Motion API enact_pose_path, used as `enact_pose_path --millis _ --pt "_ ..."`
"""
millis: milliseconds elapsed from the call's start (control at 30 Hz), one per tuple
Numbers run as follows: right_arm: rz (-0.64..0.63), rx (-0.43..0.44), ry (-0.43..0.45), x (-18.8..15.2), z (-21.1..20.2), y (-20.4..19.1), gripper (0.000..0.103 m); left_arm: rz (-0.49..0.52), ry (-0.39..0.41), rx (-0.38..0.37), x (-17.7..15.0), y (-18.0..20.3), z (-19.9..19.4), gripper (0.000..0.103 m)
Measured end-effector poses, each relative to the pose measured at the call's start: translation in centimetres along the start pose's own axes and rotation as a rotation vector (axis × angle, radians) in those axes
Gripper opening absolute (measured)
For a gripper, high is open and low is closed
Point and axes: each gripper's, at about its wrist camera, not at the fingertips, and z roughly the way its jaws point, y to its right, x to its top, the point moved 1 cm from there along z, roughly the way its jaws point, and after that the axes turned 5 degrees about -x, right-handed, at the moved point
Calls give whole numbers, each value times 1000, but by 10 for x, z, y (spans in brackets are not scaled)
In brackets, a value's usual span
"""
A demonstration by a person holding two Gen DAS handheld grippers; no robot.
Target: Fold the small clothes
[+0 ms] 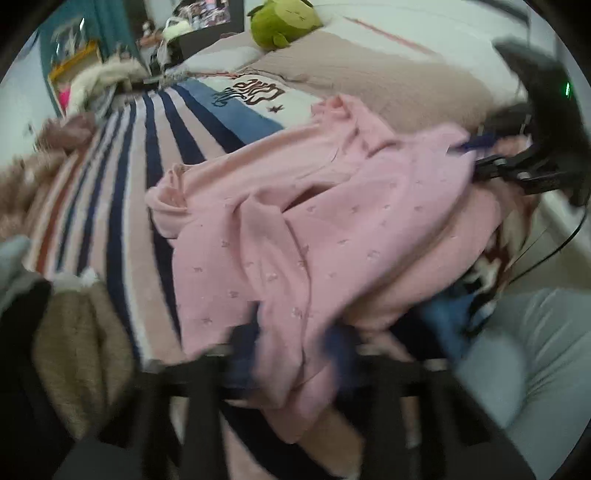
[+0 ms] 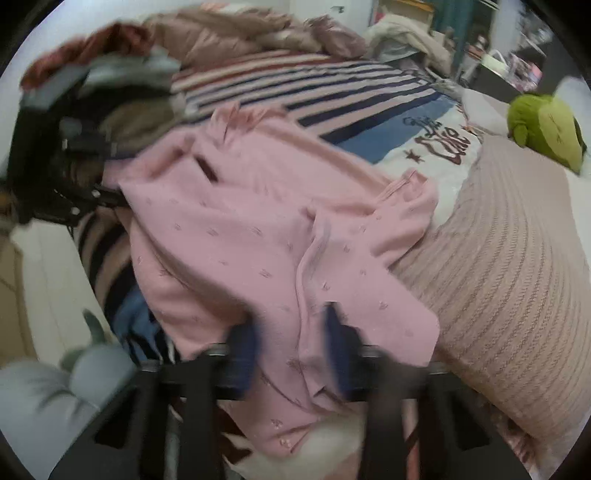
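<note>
A pink garment with small star prints [image 1: 332, 229] [image 2: 240, 229] lies rumpled on a striped bedspread [image 1: 122, 206], stretched between my two grippers. My left gripper [image 1: 291, 350] is at the bottom of the left wrist view, its blue pads [image 1: 242, 347] shut on one edge of the pink cloth. It also shows at the left of the right wrist view as the left gripper [image 2: 110, 171], at the garment's far corner. My right gripper [image 2: 291, 343] is shut on a fold of the same garment. In the left wrist view the right gripper [image 1: 472, 155] pinches the cloth at the right. A sleeve [image 2: 406, 206] lies loose.
A green plush toy [image 1: 280, 22] [image 2: 543, 129] sits at the head of the bed. A ribbed beige blanket [image 2: 517, 258] covers one side. A pile of other clothes [image 2: 122, 74] lies beyond the left gripper. A person's grey-clad leg [image 1: 524, 354] is at the bed's edge.
</note>
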Motion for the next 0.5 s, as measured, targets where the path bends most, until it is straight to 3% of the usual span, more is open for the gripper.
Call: enact_pose_path --millis 100,200,267,400,500 --pt "41 15 52 11 -13 8 8 -78 70 -61 7 -15 -19 11" --pt "45 -17 72 28 -15 16 6 -136 125 -31 23 -34 -34 9" --pt "37 -39 89 49 -14 22 6 -194 180 -55 39 -51 -42 9" --pt "64 -46 77 93 4 46 6 -240 205 67 77 -75 -33 9" --pt "78 -83 2 127 46 74 6 -332 178 85 108 -112 6 10"
